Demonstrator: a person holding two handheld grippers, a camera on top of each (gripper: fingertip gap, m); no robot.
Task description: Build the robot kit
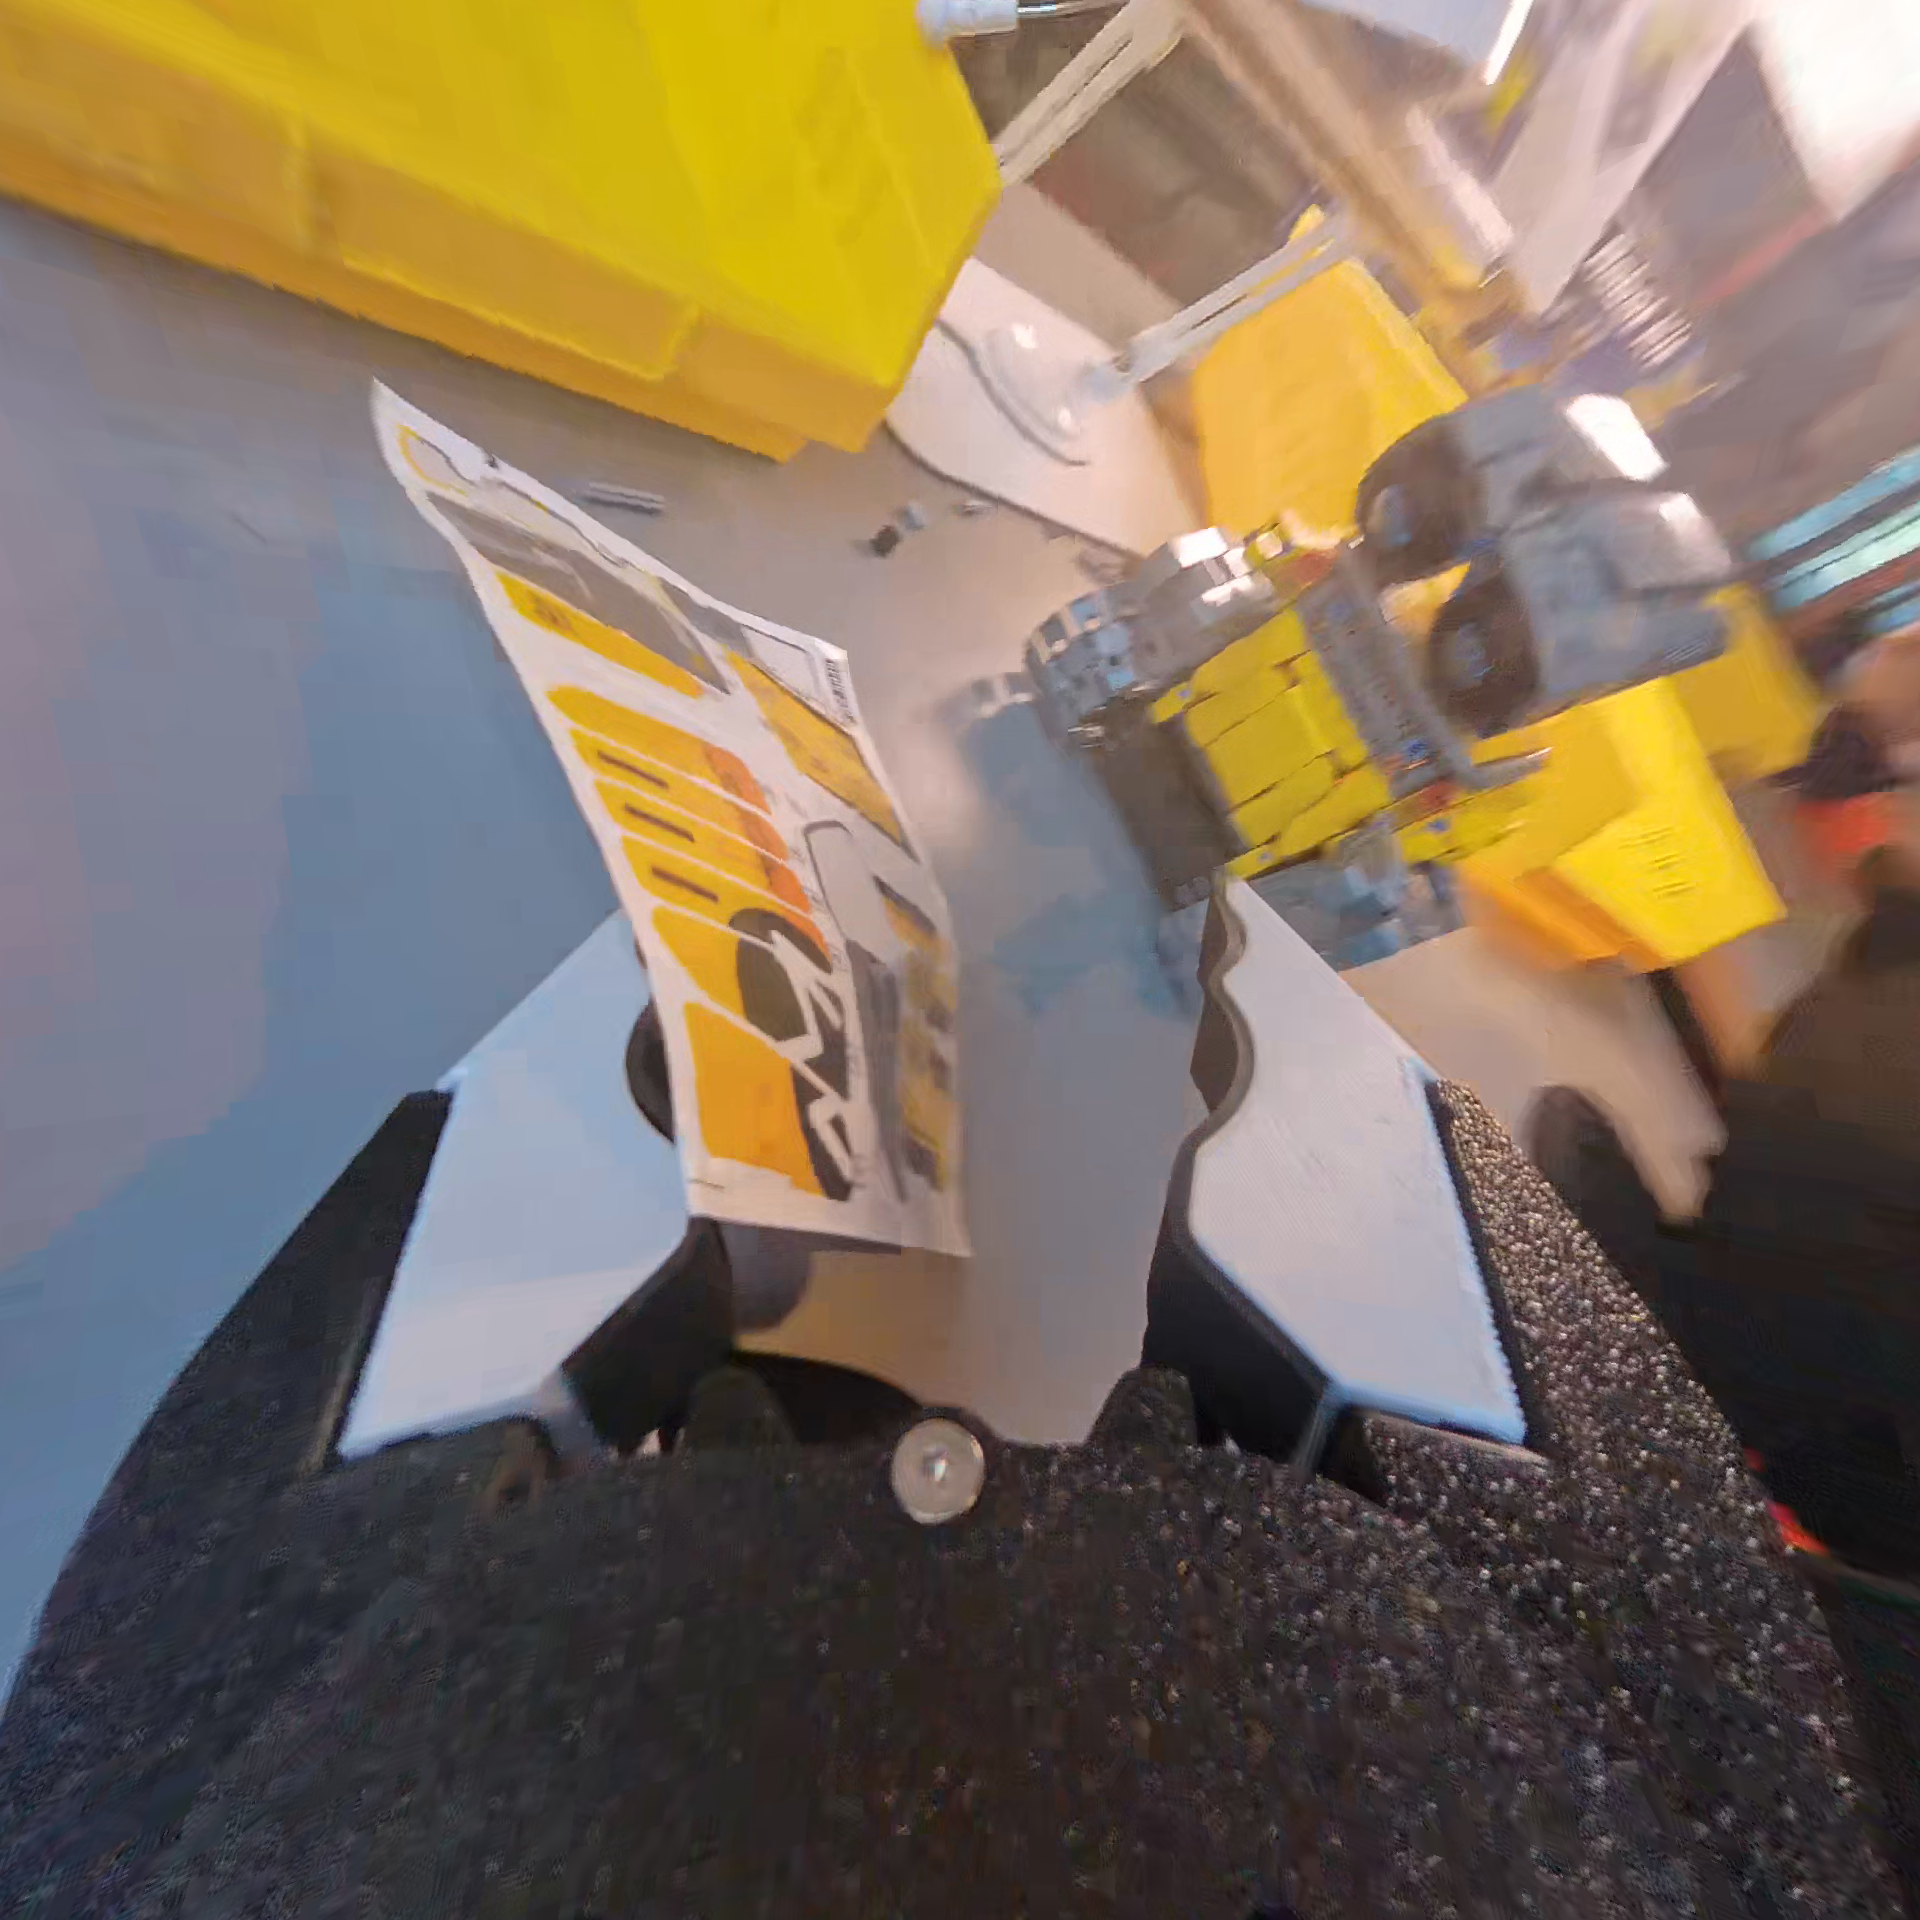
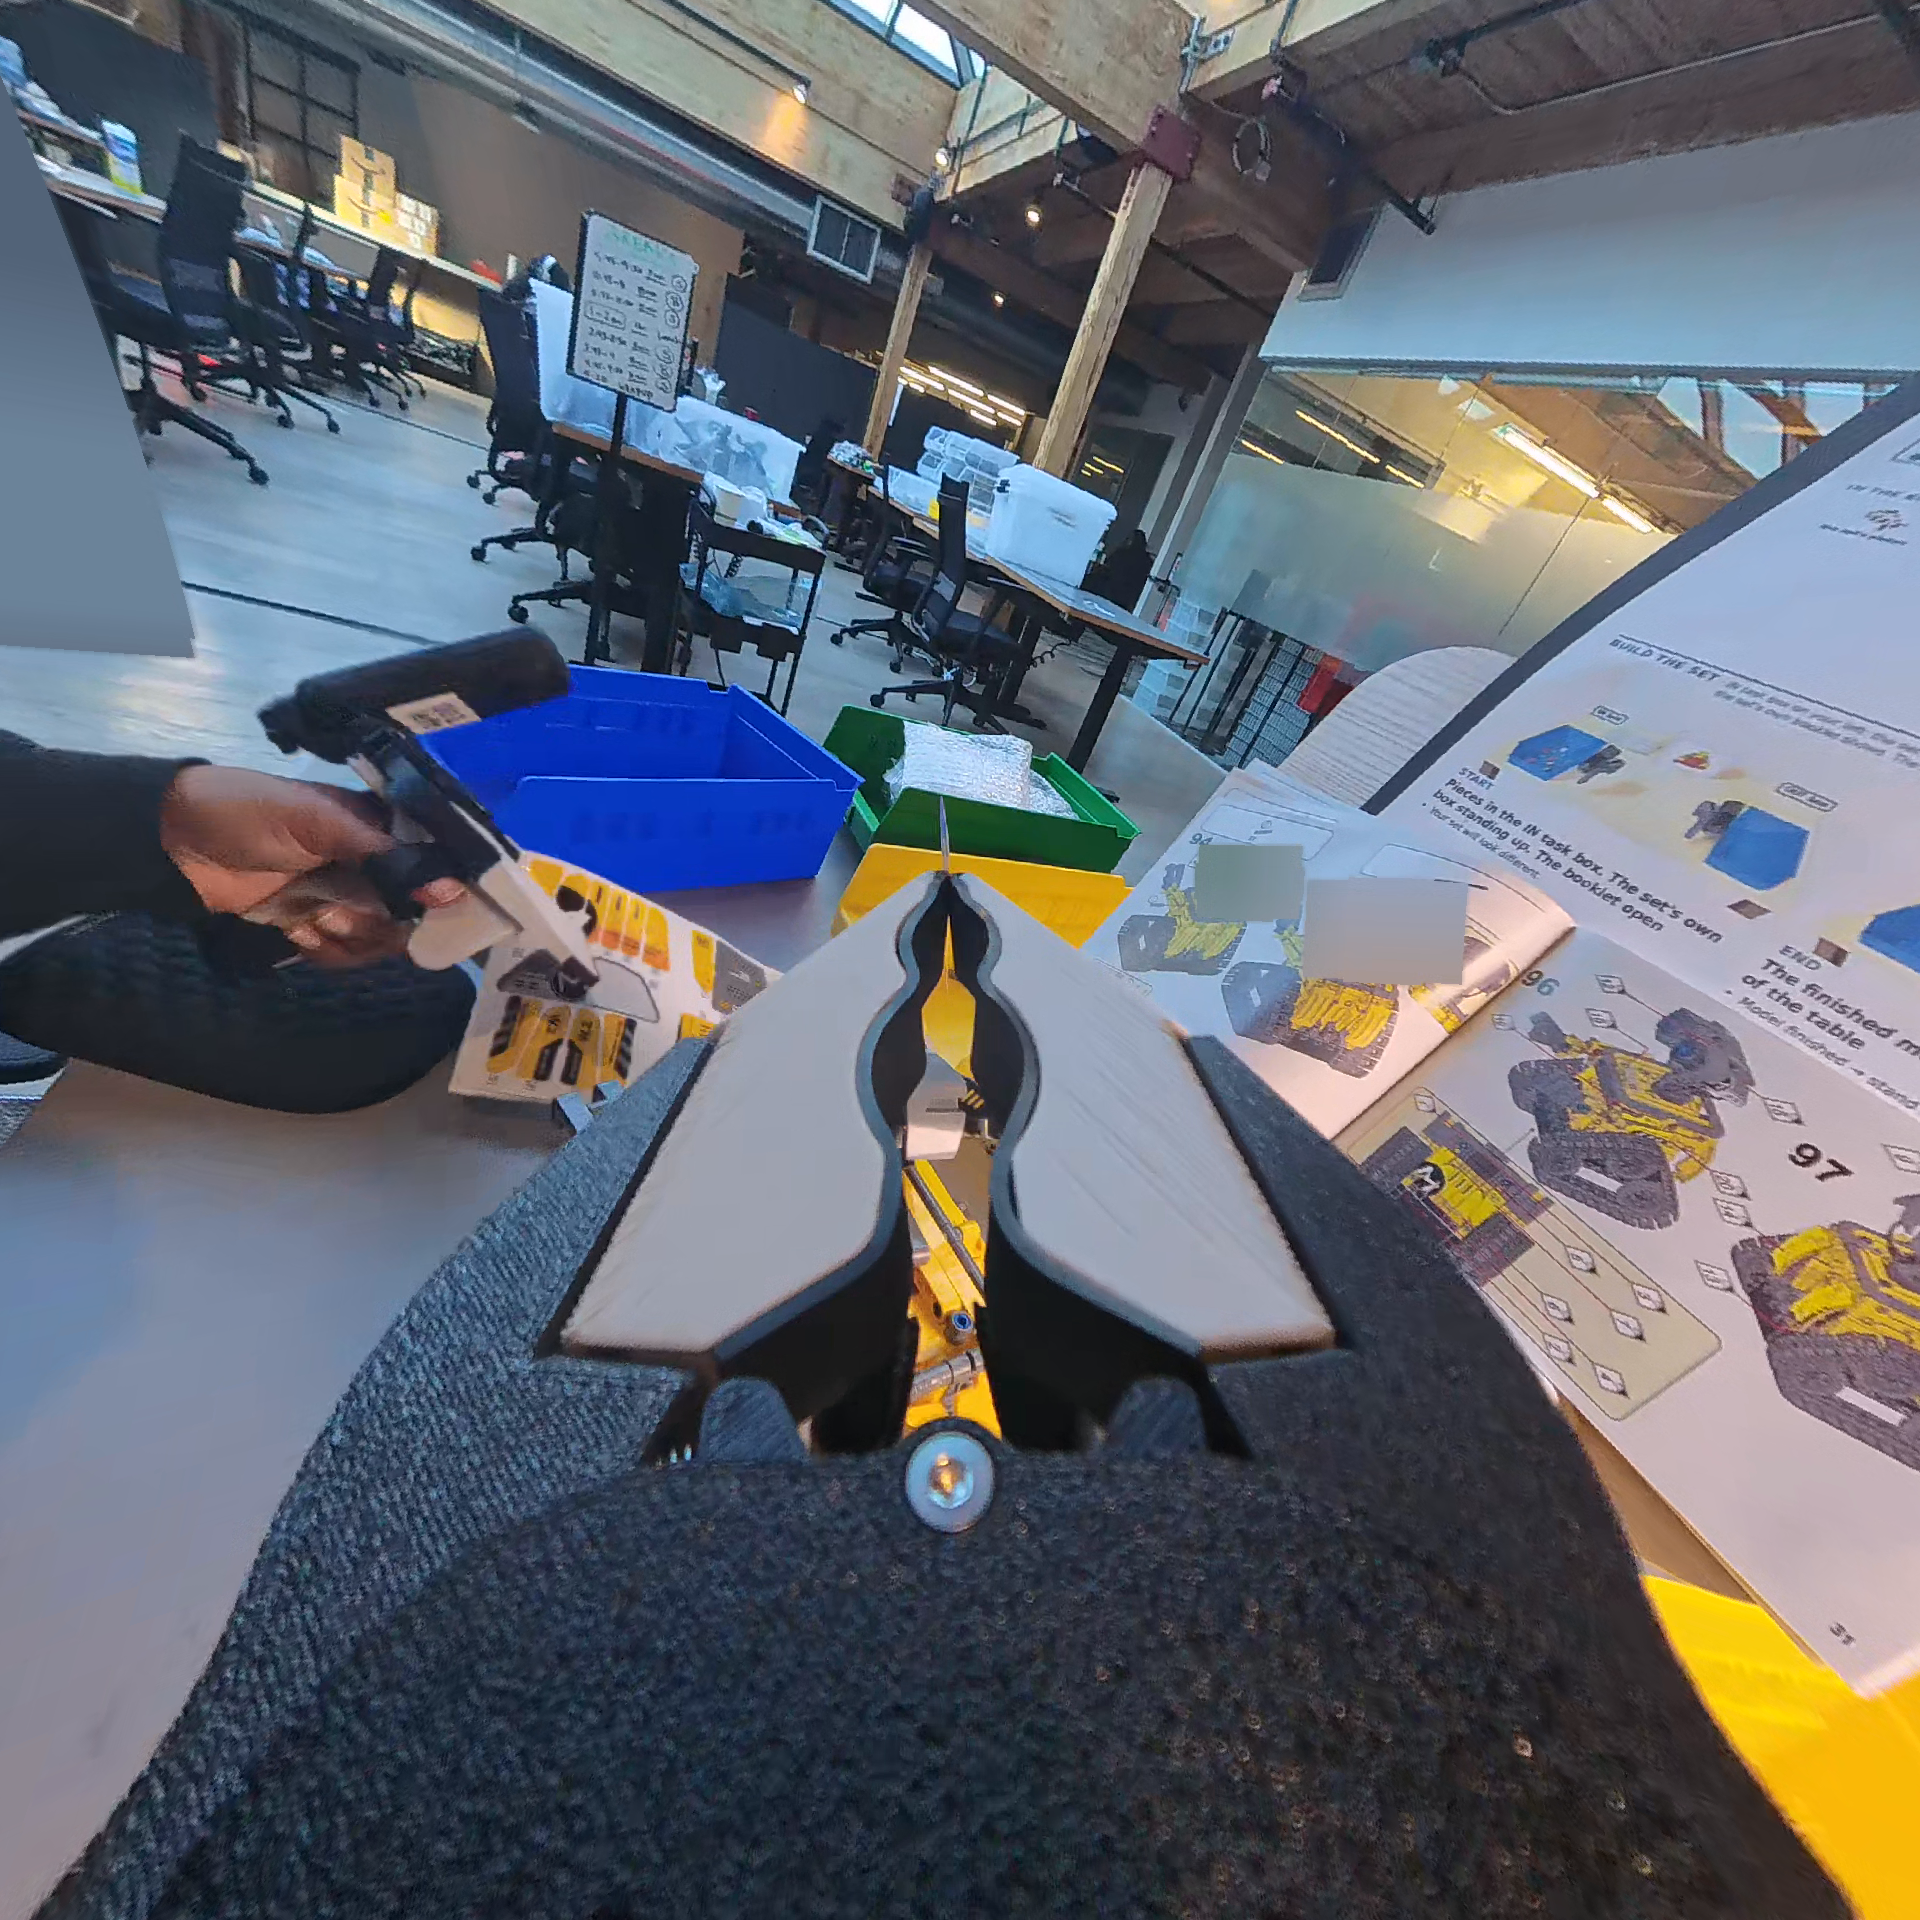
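The sticker sheet [image 1: 748, 935] stands up off the grey worktop [image 1: 208, 727] in a curve, its printed face of yellow and black shapes turned toward the left hand-held gripper [image 1: 925, 914]. That gripper's jaws are spread wide. The sheet's lower edge leans against the inner side of one finger and the other finger is well clear of it, so the sheet looks propped there, not pinched. In the right wrist view a person's hand [image 2: 281, 862] holds this gripper tipped down onto the sheet, and the sheet's near part lies on the worktop.

The right hand-held gripper [image 2: 945, 883] has its jaws drawn together until the tips meet. A thin pale sliver [image 2: 943, 831] pokes up from between them. I judge it is nipped there, though it is too small to say what it is. This gripper is poised directly above a yellow and grey brick model [image 1: 1278, 727], parts of which show through the gap lower down between the fingers. The left wrist view is blurred, but there the model looks tilted.

An open building booklet [image 2: 1558, 1091] lies flat to the right, within easy view, with a printed card [image 2: 1766, 707] leaning up behind it. A yellow bin [image 1: 623, 208] is at the worktop's far edge. A blue bin [image 2: 644, 769] and a green bin [image 2: 987, 821] with bubble wrap inside are farther back.
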